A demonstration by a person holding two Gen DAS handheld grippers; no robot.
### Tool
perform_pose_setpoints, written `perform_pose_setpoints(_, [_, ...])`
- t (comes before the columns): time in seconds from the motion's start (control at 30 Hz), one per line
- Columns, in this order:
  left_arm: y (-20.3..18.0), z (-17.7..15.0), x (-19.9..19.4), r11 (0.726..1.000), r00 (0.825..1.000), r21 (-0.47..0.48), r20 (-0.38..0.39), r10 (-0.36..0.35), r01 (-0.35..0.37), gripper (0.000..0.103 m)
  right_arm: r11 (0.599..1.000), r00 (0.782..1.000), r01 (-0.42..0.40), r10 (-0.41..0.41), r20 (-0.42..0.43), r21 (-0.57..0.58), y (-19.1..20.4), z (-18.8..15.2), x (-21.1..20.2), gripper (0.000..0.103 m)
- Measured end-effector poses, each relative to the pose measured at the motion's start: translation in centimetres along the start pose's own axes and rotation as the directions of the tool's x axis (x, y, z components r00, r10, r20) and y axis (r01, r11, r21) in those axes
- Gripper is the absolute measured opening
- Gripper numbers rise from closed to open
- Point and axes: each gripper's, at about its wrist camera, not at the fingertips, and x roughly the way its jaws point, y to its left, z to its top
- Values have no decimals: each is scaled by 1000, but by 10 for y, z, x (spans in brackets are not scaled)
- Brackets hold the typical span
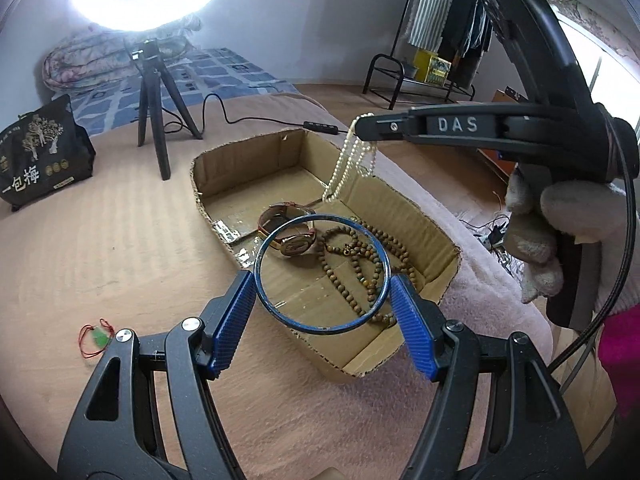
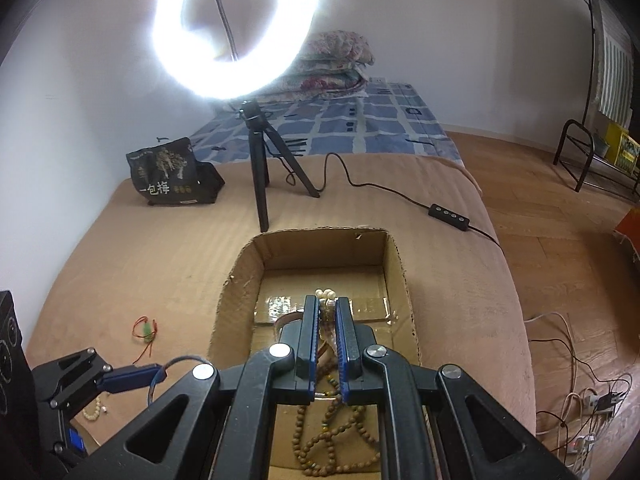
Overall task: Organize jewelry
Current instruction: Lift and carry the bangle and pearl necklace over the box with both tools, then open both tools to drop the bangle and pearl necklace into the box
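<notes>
Left gripper [image 1: 323, 280] clamps a blue bangle [image 1: 322, 274] above the cardboard box [image 1: 416, 208]. Right gripper [image 2: 327, 332] pinches a pearl necklace [image 1: 352, 160] over it.

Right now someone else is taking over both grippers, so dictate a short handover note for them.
Left gripper: pads closed on the blue bangle, held over the near end of the cardboard box.
Right gripper: shut on the pearl necklace, which dangles above the box.
Done: the watch and the wooden bead necklace already lie in the box.
Left: drop the bangle and pearls in, then collect the green pendant on red cord and the small bead bracelet, both on the blanket outside the box.
</notes>
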Motion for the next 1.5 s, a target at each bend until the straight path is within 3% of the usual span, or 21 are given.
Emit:
perform_pose_setpoints(0.4, [-3,-1,17,1000,1000,3,-23,-14,14,71,1000,1000,0,0,-20,12,-7,6,16,7])
perform_pose_setpoints(0.43, [-3,0,18,1000,999,-2,-28,-17,17,71,1000,1000,1,0,-20,15,-8,6,17,8])
perform_pose_setpoints(0.53, [1,0,21,999,999,-22,-42,-31,30,75,1000,1000,11,-10,-24,15,-8,6,18,43])
perform_pose_setpoints(0.57, [2,0,21,999,999,-22,-45,-29,28,75,1000,1000,18,-17,-24,15,-8,5,18,48])
perform_pose_setpoints(1.23, [3,-5,-8,1000,1000,-2,-16,8,-8,75,997,998,58,-59,10,44,-8,-2,-11,57])
perform_pose_setpoints(1.3, [3,-6,-16,1000,1000,1,-7,17,-17,75,997,998,60,-61,15,43,-5,-3,-18,60])
perform_pose_setpoints(1.37, [5,-7,-23,1000,1000,2,1,26,-26,75,997,997,65,-66,27,44,-2,-3,-25,72])
perform_pose_setpoints(1.5, [13,-12,-39,999,999,-4,12,51,-51,75,997,997,57,-60,51,51,5,-6,-40,81])
